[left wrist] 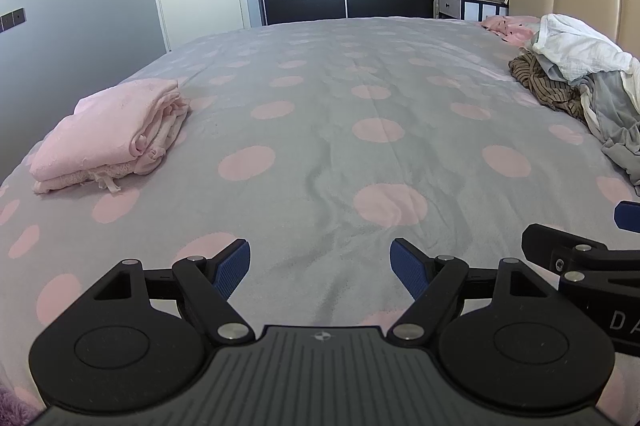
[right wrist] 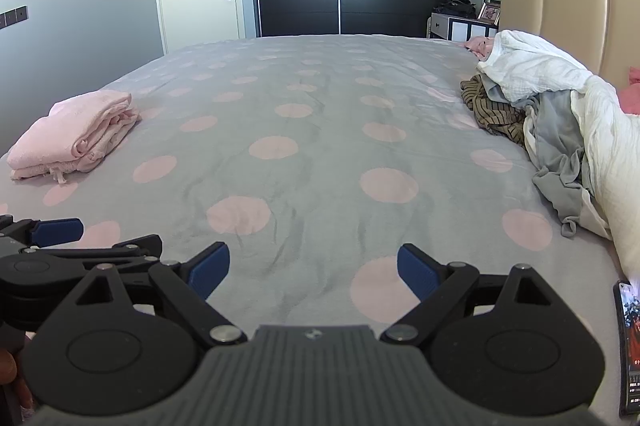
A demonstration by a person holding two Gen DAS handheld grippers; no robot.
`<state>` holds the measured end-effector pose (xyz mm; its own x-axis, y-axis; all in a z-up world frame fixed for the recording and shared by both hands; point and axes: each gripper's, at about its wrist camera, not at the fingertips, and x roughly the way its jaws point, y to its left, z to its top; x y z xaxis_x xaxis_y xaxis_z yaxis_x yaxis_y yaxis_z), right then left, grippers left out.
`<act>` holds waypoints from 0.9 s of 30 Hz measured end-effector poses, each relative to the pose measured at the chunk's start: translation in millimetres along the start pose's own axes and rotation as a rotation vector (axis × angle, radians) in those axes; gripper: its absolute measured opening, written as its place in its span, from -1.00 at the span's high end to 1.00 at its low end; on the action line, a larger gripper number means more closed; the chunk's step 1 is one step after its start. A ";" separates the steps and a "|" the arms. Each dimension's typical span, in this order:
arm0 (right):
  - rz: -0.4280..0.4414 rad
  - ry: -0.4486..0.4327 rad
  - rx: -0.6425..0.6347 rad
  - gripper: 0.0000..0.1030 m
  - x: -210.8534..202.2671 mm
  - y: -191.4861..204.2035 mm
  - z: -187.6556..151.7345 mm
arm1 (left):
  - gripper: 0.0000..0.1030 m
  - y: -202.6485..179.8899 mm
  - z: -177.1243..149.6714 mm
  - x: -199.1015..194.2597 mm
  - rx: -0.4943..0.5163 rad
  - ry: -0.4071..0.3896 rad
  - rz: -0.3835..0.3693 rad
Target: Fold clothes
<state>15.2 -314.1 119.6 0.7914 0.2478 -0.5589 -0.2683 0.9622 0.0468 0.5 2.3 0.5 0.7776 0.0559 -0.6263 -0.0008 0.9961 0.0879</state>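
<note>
Both grippers hang empty over the spotted bed.

Left view: the left gripper [left wrist: 320, 268], jaws apart, sits at bottom centre; a folded pink stack [left wrist: 114, 137] lies at left and a loose pile [left wrist: 580, 77] at right. Right view: the right gripper [right wrist: 314, 272], jaws apart, sits at bottom centre, with the stack [right wrist: 76, 133] at left, the pile [right wrist: 560, 113] at right and a phone [right wrist: 630, 346] at lower right.

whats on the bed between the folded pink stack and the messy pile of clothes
Nothing: both wrist views show only bare grey bedsheet with pink dots between the folded pink cloth stack and the unfolded heap of white, grey and striped clothes.
</note>
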 end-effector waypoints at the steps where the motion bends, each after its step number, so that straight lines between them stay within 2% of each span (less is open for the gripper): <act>1: -0.001 0.000 -0.001 -0.79 0.1 0.1 0.0 | -0.48 1.4 0.3 0.1 -0.007 0.003 -0.006; 6: -0.015 -0.011 -0.019 -0.81 0.8 1.5 -0.2 | -0.47 8.4 1.9 0.9 -0.039 0.017 -0.035; 13: 0.000 -0.004 0.021 -0.82 -0.3 -2.1 4.2 | -0.47 -1.9 0.3 -0.8 0.003 0.004 -0.003; 27: -0.031 -0.003 0.028 -0.83 0.8 -4.3 1.9 | -0.47 -1.9 0.0 0.5 0.001 0.024 -0.011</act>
<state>18.1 -317.8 120.5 0.8009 0.2182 -0.5576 -0.2282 0.9722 0.0526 0.9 0.4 0.0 0.7622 0.0465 -0.6456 0.0083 0.9966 0.0816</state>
